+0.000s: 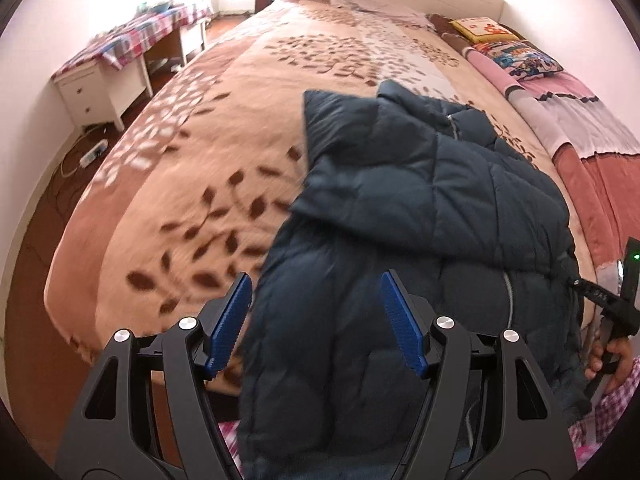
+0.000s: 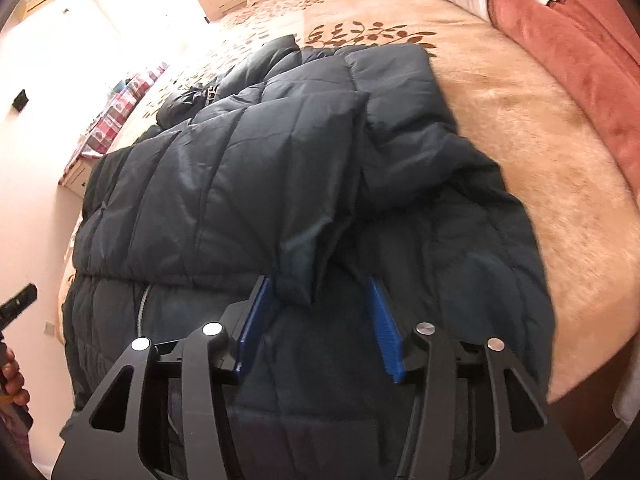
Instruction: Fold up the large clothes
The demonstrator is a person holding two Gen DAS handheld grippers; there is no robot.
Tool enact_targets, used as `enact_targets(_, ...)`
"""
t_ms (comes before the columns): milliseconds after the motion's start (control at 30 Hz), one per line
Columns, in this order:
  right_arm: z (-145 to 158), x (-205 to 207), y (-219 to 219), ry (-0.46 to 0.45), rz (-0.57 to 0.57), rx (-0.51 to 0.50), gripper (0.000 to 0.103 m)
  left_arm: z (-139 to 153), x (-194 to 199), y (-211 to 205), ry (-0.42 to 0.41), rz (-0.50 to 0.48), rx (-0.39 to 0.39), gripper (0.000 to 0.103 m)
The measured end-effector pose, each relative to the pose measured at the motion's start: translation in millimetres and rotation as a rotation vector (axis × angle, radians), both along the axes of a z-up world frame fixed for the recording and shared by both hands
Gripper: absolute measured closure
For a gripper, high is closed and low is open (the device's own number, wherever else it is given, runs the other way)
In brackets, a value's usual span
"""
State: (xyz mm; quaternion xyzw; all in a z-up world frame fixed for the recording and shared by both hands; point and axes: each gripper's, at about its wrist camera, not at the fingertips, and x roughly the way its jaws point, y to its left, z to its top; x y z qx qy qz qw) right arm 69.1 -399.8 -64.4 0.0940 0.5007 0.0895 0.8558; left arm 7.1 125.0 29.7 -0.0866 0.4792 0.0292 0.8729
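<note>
A dark navy quilted puffer jacket (image 1: 420, 208) lies on the bed, its sleeves folded across the body; it also shows in the right wrist view (image 2: 248, 184). My left gripper (image 1: 316, 292) is open above the jacket's lower left edge, holding nothing. My right gripper (image 2: 320, 296) is open above the jacket's lower part; a sleeve cuff (image 2: 300, 276) lies between its blue fingers, not clamped. The right gripper's body and the hand holding it show at the right edge of the left wrist view (image 1: 612, 312).
The bed has a beige blanket with brown leaf print (image 1: 224, 152). A pink and red quilt (image 2: 568, 60) and cushions (image 1: 520, 58) lie along its right side. A white desk with a plaid cloth (image 1: 120, 60) stands left. A power strip (image 1: 94, 154) lies on the floor.
</note>
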Motion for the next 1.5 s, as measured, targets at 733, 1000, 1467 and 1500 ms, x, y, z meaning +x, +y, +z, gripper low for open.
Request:
enact_targets(733,21,-146,-79,0.072,0.045,0.059,0.04,-38,-74,-15,0.136,-0.176,-0.129,0.036)
enact_targets(1000,-16,-166,-81,0.207,0.035,-0.116,0.042,-65,-72,-36,0.253,-0.247,-0.063,0.036)
enact_targets(1467,-22,-172,-90,0.236,0.047,0.044,0.041,-76,-93,-29,0.343,-0.235,0.005,0.036)
enact_targets(1500,-22,-173,-92,0.235,0.056,0.061,0.041,-76,-94,-28,0.344,-0.225,0.004,0.036)
